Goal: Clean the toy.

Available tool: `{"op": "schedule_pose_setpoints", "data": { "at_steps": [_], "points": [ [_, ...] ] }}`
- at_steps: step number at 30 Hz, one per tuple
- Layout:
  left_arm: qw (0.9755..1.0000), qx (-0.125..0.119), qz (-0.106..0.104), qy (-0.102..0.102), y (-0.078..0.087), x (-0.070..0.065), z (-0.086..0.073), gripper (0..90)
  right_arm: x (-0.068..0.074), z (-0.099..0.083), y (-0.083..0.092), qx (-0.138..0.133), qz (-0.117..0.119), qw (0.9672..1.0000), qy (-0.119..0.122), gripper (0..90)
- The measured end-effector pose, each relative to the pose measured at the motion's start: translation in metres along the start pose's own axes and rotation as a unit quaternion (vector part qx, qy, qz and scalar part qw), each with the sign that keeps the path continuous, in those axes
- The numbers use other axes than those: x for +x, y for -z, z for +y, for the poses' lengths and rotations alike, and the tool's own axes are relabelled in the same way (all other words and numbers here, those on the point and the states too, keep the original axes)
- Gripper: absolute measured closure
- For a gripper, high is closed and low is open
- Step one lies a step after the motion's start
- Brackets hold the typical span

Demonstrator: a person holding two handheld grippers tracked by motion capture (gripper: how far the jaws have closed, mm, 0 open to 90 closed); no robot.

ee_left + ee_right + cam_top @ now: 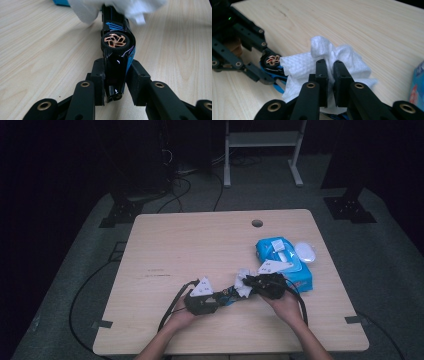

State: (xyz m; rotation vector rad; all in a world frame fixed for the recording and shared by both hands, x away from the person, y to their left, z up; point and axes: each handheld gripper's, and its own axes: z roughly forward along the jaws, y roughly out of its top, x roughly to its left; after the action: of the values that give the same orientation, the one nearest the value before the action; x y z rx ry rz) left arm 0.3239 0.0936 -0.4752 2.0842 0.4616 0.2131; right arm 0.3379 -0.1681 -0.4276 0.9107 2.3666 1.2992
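Left gripper (pixel 113 82) was clamped on a black toy car (pixel 117 50) with blue striping, both jaws pressed against the car's sides near one end, the car turned on its side so that a wheel with a copper-coloured rim (pixel 115 40) faced the left gripper view's camera. Right gripper (pixel 330 75) had its jaws drawn nearly together, pinching a crumpled white wipe (pixel 324 65) between the pads; the wipe bunched up above and around the jaw tips. The wipe lay against the far end of the car, covering it; in the right gripper view the car's wheel (pixel 272 60) and blue trim stuck out just left of the wipe, with the left gripper's black linkage around it. In the high view the two grippers met near the front middle of the table (pixel 200 250), left gripper (pixel 220 297) pointing right, right gripper (pixel 250 282) pointing left, the wipe (pixel 243 282) between them, car mostly hidden there. The person's hands came in from the bottom edge, left hand (pixel 182 315), right hand (pixel 287 305). Just behind the right gripper lay a blue pack of wet wipes (pixel 282 260), flap lifted, and a small white oval object (pixel 305 251) touching or just beside its right edge. A round cable hole (pixel 257 223) sat near the far edge of the light wooden top.
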Motion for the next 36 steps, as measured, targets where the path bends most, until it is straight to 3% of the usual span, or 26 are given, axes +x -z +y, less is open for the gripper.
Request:
{"op": "schedule_pose_setpoints", "data": {
  "at_steps": [2,5,7,11,14,20,23,25,27,29,32,36],
  "points": [
    [1.0,-0.001,0.0,0.0,0.0,0.0,0.0,68.9,0.0,-0.002,0.0,-0.002,0.001,1.0,-0.002,82.9],
    [1.0,-0.004,0.001,0.004,0.0,0.0,-0.001,68.8,0.009,0.0,-0.005,-0.004,0.003,0.9999,0.012,82.9],
    [1.0,-0.003,0.002,0.004,0.0,0.0,-0.001,68.7,0.016,0.003,-0.01,-0.003,0.03,0.9995,0.009,82.8],
    [1.0,-0.004,0.002,0.004,0.0,0.001,0.0,68.7,0.031,0.008,-0.016,0.008,0.025,0.9984,0.05,82.9],
    [1.0,-0.006,0.0,0.007,0.0,0.001,-0.001,68.8,0.024,0.006,-0.011,0.01,0.02,0.9988,0.044,82.9],
    [1.0,-0.005,0.0,0.006,0.0,0.001,-0.001,68.8,-0.01,-0.004,0.01,0.006,-0.011,0.9999,-0.006,82.9],
    [1.0,-0.005,0.002,0.004,0.0,0.001,-0.001,68.8,-0.009,-0.005,0.009,0.004,-0.014,0.9999,-0.007,82.9],
    [1.0,-0.004,0.003,0.004,0.0,0.001,0.0,68.8,0.0,-0.003,0.005,0.004,-0.009,0.9999,0.007,82.8],
    [1.0,-0.004,0.004,0.004,0.0,0.001,0.0,68.7,0.01,0.0,0.0,0.005,0.015,0.9997,0.016,82.8],
    [1.0,-0.004,0.005,0.005,0.0,0.001,0.0,68.7,0.015,0.001,-0.002,0.009,0.01,0.9993,0.035,82.8],
    [1.0,-0.004,0.005,0.003,0.0,0.001,0.0,68.8,0.008,0.001,0.001,0.011,0.0,0.9993,0.035,82.8],
    [1.0,-0.004,0.003,0.003,0.0,0.001,0.0,68.8,-0.009,-0.004,0.01,0.006,-0.013,0.9998,0.009,82.8]
  ]
}}
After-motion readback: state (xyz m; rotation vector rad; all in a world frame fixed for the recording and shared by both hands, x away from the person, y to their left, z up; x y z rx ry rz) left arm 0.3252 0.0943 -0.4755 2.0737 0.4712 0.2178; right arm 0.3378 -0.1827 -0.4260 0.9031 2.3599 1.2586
